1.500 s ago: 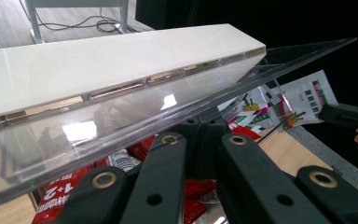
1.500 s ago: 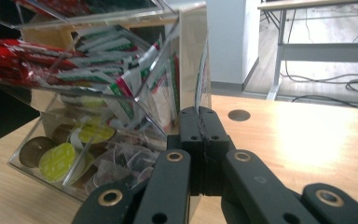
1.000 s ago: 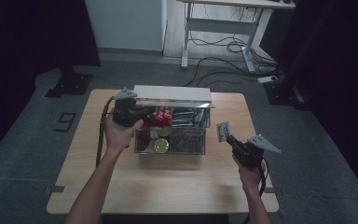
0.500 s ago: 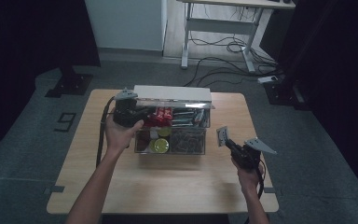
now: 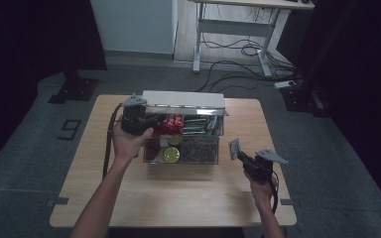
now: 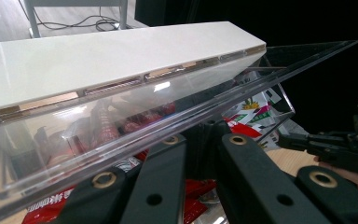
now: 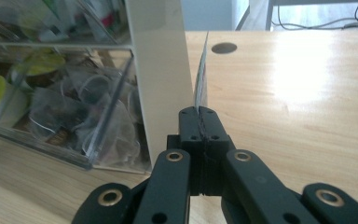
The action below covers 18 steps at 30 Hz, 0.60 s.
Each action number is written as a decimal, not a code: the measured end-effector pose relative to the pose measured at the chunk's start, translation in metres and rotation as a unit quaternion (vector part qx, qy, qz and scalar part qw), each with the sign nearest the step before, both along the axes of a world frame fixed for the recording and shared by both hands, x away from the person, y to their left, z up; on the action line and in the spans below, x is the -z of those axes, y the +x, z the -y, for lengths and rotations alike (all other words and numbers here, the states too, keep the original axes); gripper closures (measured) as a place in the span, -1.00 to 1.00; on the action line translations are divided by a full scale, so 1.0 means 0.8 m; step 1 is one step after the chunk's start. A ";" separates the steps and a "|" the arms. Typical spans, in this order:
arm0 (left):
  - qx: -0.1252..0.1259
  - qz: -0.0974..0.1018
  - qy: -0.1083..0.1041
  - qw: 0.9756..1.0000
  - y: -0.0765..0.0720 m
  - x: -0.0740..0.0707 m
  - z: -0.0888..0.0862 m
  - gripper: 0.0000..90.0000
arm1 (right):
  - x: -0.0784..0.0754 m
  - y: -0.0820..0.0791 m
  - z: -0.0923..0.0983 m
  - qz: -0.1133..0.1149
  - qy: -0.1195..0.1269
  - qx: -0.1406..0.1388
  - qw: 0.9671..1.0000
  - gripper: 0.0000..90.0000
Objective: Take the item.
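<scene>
I'm clamping my left gripper (image 5: 151,120) on the edge of the clear acrylic lid (image 6: 135,116), holding it up at about 10 o'clock of the clear organizer box (image 5: 181,156). My right gripper (image 5: 236,150) is pinching a thin flat packet (image 7: 200,84) edge-on, jaws clenched on it, at 3 o'clock of the box. Since a second ago this hand is sinking toward the wooden table (image 5: 178,198), packet now just beside the box's white end wall (image 7: 161,70); the left is staying put. My read: the packet is out and getting set down, lid is being kept open for more. Lid is rigid, glossy, with a white hinge strip (image 6: 98,51). Compartments are holding red sachets (image 5: 171,124), a yellow-green round piece (image 5: 170,154), crinkly translucent pouches (image 7: 98,121).
</scene>
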<state>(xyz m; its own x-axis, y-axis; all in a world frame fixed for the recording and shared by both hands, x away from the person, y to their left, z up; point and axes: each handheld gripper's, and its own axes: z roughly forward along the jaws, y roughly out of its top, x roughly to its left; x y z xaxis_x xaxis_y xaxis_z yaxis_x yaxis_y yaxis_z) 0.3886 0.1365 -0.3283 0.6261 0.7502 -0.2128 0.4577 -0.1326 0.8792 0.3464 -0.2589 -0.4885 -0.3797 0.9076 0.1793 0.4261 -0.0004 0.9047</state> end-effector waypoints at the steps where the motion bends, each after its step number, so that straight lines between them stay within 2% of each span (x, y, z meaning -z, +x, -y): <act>1: 0.000 0.000 0.000 1.000 0.000 0.000 0.000 1.00 | 0.002 0.001 0.001 -0.003 -0.001 0.000 1.000 0.98; 6: 0.000 0.000 -0.002 1.000 0.000 0.002 0.000 1.00 | 0.012 0.006 0.003 -0.018 -0.002 0.005 1.000 0.98; 18: -0.002 0.001 -0.001 1.000 0.000 0.002 0.000 1.00 | 0.022 0.009 0.004 -0.032 -0.005 0.002 0.999 0.97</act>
